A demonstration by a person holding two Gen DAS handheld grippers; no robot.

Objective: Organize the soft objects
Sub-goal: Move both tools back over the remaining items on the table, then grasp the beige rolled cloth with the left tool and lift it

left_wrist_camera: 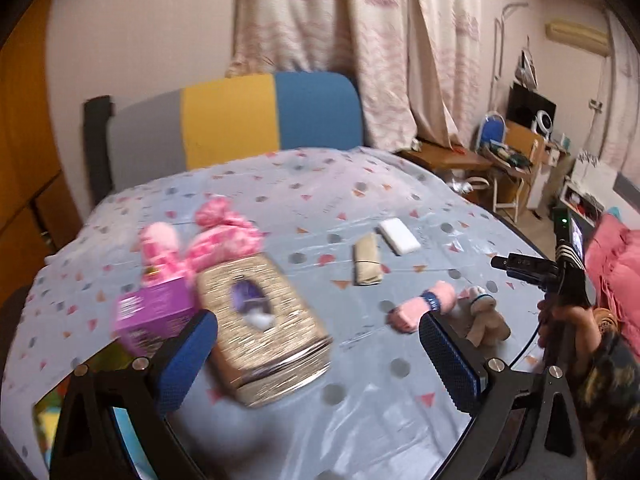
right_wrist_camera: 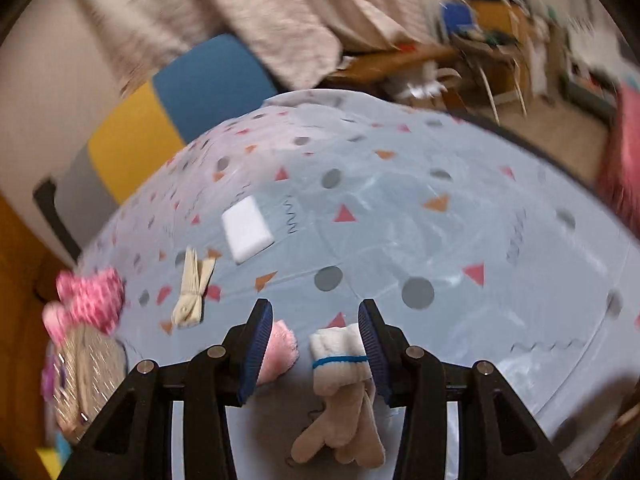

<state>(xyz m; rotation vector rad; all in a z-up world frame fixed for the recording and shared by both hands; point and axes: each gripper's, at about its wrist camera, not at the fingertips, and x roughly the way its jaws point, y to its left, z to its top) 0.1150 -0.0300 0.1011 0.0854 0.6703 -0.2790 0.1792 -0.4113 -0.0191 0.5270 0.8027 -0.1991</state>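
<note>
Blurred by motion at the far left of the left wrist view: purple carton, lettering unreadable, partly hidden behind the left gripper. Cut off there: pink plush heap, number of pieces not countable. One woven tissue box just right of the carton, a white tuft showing in its oval opening, near edge smeared. Mid-table on the patterned cloth: one folded beige cloth beside one white block. Nearer: one pink roll with a blue band, then one beige sock bundle. Left gripper jaws spread wide, nothing between them. Far right, partly hidden: a hand around the other tool's grip. In the right wrist view: right gripper jaws part-open, sock bundle between them against the right pad, left pad clear of it, toes hanging below; whether gripped or merely lying on the cloth, not determinable.
</note>
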